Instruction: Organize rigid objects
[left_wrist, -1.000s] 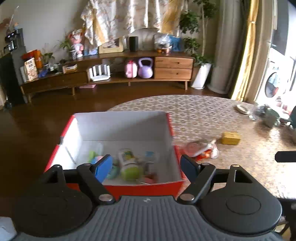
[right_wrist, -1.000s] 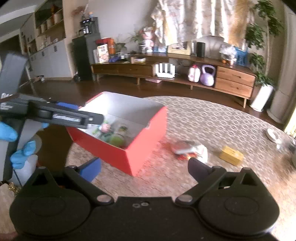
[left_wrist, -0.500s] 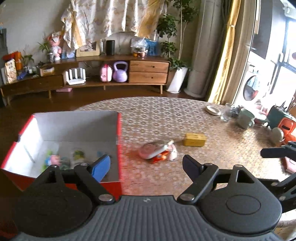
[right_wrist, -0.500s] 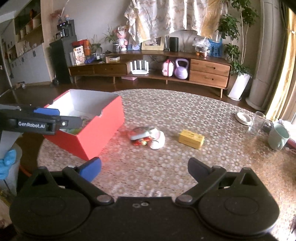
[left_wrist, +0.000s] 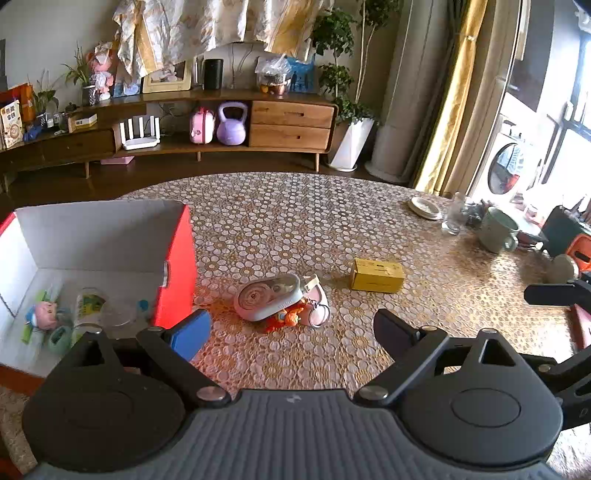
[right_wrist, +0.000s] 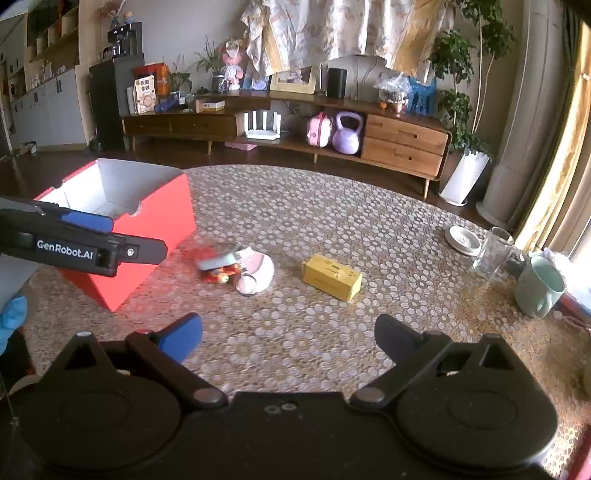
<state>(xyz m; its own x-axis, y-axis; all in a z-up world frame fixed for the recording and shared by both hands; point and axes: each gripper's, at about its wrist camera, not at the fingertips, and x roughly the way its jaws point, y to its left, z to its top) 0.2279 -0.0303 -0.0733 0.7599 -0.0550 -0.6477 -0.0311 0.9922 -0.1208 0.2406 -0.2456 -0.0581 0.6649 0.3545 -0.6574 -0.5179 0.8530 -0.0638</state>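
A red box (left_wrist: 177, 258) (right_wrist: 147, 229) with a white inside stands at the table's left and holds several small toys (left_wrist: 44, 314). Right of it lies a small heap: a grey-and-pink correction tape (left_wrist: 267, 301) on an orange toy (left_wrist: 284, 319) and a pink keyring piece (right_wrist: 255, 271). A yellow box (left_wrist: 376, 275) (right_wrist: 330, 277) lies further right. My left gripper (left_wrist: 291, 330) hangs just short of the heap, its jaws opening with nothing between them. My right gripper (right_wrist: 288, 334) is open and empty, above bare tablecloth in front of the heap and yellow box.
A mint mug (right_wrist: 539, 291), a glass (right_wrist: 493, 253) and a small white dish (right_wrist: 461, 238) stand at the table's right edge. The other gripper's arm (right_wrist: 81, 247) crosses the right wrist view at left. A long wooden sideboard (left_wrist: 221, 129) lies beyond the table.
Both grippers swung right and lower, from above the red box toward the heap on the table. The left jaws spread wider.
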